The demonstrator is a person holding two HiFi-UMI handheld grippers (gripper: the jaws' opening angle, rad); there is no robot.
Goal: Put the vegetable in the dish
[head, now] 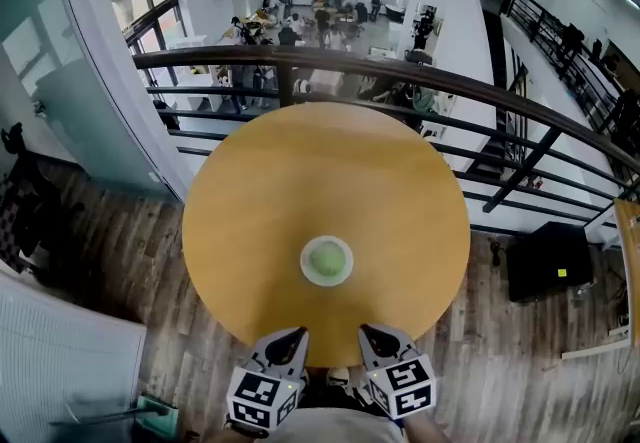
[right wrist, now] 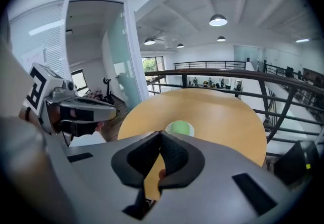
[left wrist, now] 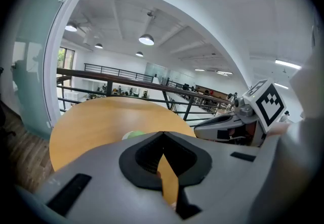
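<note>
A pale green vegetable (head: 326, 257) lies in a small white dish (head: 343, 276) on the round wooden table (head: 325, 171), near its front edge. The right gripper view shows the same vegetable (right wrist: 179, 127) in the dish (right wrist: 190, 131) beyond the jaw tips. My left gripper (head: 297, 334) and right gripper (head: 365, 331) hang side by side just off the near table edge, both shut with nothing between the jaws. From the left gripper view, the dish (left wrist: 132, 135) peeks over the jaw tips, and the right gripper (left wrist: 198, 125) is on the right.
A dark metal railing (head: 400, 76) runs behind the table, with an open atrium and people far below. A glass wall (head: 60, 41) stands at the left. A black box (head: 545, 259) sits on the wood floor at the right.
</note>
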